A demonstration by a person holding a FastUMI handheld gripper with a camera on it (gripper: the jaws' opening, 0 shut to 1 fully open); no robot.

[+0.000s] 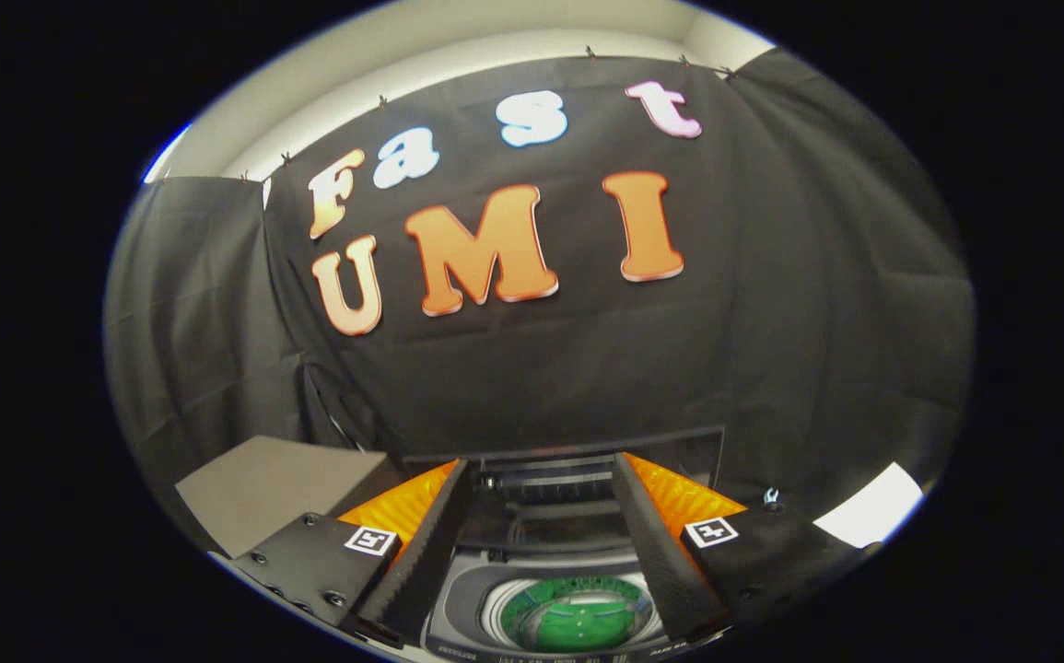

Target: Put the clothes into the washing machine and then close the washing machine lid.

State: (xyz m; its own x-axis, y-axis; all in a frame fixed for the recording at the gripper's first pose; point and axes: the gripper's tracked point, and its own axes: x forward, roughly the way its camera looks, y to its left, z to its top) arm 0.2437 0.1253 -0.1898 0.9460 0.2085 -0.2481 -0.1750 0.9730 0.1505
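Note:
My gripper [541, 479] is open, with a wide gap between its two fingers and nothing held. Below and between the fingers stands the washing machine [460, 599], seen from above. Its round drum opening [578, 615] shows green inside. The dark lid [559, 502] stands raised at the back of the machine, just beyond the fingers. No clothes can be made out as separate pieces; whether the green in the drum is cloth I cannot tell.
A grey flat surface [264, 493] lies to the left of the machine, beside the left finger. A white patch [872, 516] shows to the right. Black cloth hangs as the booth's wall behind the machine.

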